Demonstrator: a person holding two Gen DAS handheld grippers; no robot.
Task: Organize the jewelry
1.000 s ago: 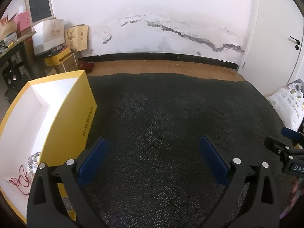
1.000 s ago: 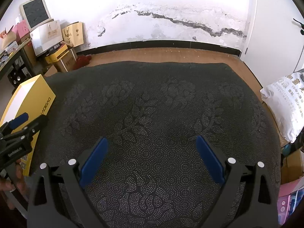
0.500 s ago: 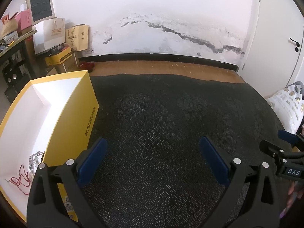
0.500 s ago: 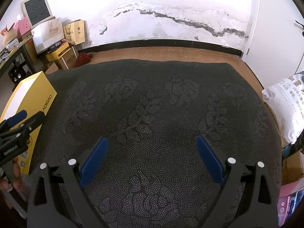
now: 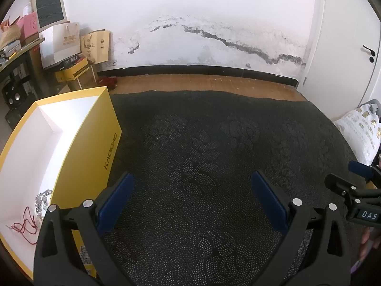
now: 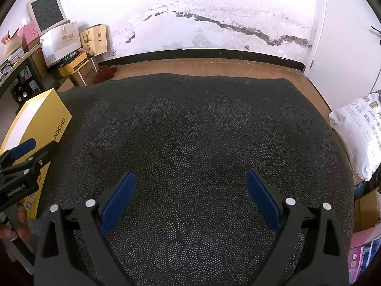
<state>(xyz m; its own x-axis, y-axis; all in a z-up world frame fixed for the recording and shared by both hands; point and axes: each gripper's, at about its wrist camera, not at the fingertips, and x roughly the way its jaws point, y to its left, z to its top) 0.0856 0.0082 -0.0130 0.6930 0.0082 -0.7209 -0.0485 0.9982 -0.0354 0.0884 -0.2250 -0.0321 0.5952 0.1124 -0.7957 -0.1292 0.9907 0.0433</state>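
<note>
A silver chain (image 5: 42, 199) and a red string (image 5: 25, 224) lie on the white floor of the yellow box (image 5: 88, 152), in its near corner. The two touch or nearly touch. The box sits on the left side of a black cloth (image 5: 202, 157) with flower shapes. The left gripper (image 5: 190, 186) hangs over the cloth, just beside the box, its blue fingers (image 5: 116, 197) wide apart and holding nothing. The right gripper (image 6: 189, 182) hangs over the middle of the cloth, also wide apart and holding nothing. A white bag (image 6: 359, 135) lies past the cloth's right edge.
</note>
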